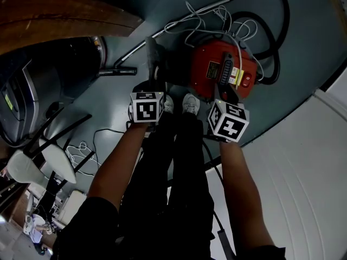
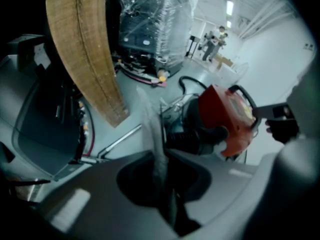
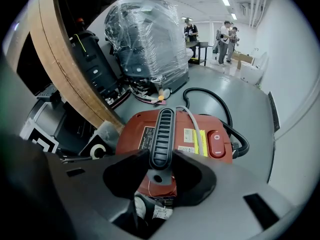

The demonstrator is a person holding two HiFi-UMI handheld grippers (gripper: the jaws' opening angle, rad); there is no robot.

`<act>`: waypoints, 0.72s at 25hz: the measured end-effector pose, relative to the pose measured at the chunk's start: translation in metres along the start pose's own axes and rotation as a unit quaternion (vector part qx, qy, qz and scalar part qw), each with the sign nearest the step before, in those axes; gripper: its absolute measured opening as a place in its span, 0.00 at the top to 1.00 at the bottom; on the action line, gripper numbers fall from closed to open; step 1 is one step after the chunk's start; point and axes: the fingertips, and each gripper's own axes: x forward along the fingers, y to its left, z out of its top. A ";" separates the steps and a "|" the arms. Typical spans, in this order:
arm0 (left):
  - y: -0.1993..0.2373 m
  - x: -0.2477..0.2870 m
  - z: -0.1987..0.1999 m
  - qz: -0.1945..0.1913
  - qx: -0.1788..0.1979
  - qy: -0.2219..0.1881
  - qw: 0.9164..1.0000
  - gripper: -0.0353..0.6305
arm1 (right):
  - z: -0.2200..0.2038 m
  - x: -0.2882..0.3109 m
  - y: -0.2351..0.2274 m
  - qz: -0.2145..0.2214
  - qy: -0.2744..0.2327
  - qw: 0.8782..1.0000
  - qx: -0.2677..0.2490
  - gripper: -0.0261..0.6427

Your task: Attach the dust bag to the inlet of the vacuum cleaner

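Note:
The red vacuum cleaner (image 1: 217,69) lies on the grey floor just ahead of my shoes. My right gripper (image 3: 162,156) is shut on its black ribbed handle (image 3: 163,126), a jaw pressed against each side; in the head view this gripper (image 1: 230,95) sits on the cleaner's near edge. The dust bag (image 2: 150,129) is a thin grey sheet seen edge-on, pinched between the shut jaws of my left gripper (image 2: 161,156). In the head view the dust bag (image 1: 152,56) rises from the left gripper (image 1: 153,85), left of the cleaner. The black hose inlet (image 2: 200,136) lies right of the bag.
A curved wooden board (image 2: 85,49) leans at the left. A black hose (image 1: 274,42), white cable (image 1: 217,23) and metal tube (image 1: 162,31) lie around the cleaner. A wrapped machine (image 3: 145,39) and people (image 3: 225,34) stand far back. A white chair (image 1: 43,164) is left.

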 end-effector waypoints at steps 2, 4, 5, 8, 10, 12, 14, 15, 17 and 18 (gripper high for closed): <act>-0.001 0.002 -0.001 0.000 0.003 0.003 1.000 0.91 | 0.000 0.000 0.000 0.000 0.002 1.000 -0.001 0.75; -0.004 0.005 -0.004 -0.004 0.007 0.006 1.000 0.91 | 0.000 0.000 0.000 0.000 0.003 1.000 -0.002 0.75; -0.007 0.006 -0.006 -0.007 0.008 0.007 1.000 0.91 | 0.001 0.001 0.000 0.000 0.002 1.000 -0.002 0.75; -0.013 0.008 -0.008 -0.009 0.002 0.007 1.000 0.91 | 0.001 0.001 0.000 0.002 0.002 1.000 -0.002 0.75; -0.014 0.009 -0.009 -0.004 -0.004 0.005 1.000 0.91 | 0.000 0.001 0.000 0.003 0.004 1.000 -0.003 0.75; -0.014 0.010 -0.009 -0.005 -0.013 0.005 1.000 0.91 | 0.000 0.001 0.000 0.003 0.006 1.000 -0.004 0.75; -0.015 0.011 -0.009 -0.011 -0.017 0.006 1.000 0.91 | 0.000 0.001 0.000 0.005 0.007 1.000 -0.004 0.75; -0.015 0.011 -0.008 -0.013 -0.017 0.007 1.000 0.91 | 0.000 0.001 0.000 0.006 0.007 1.000 -0.004 0.75; -0.016 0.012 -0.008 -0.015 -0.017 0.010 1.000 0.91 | 0.000 0.001 0.000 0.006 0.007 1.000 -0.004 0.75; -0.017 0.012 -0.008 -0.015 -0.014 0.012 1.000 0.91 | 0.000 0.001 0.000 0.007 0.007 1.000 -0.004 0.75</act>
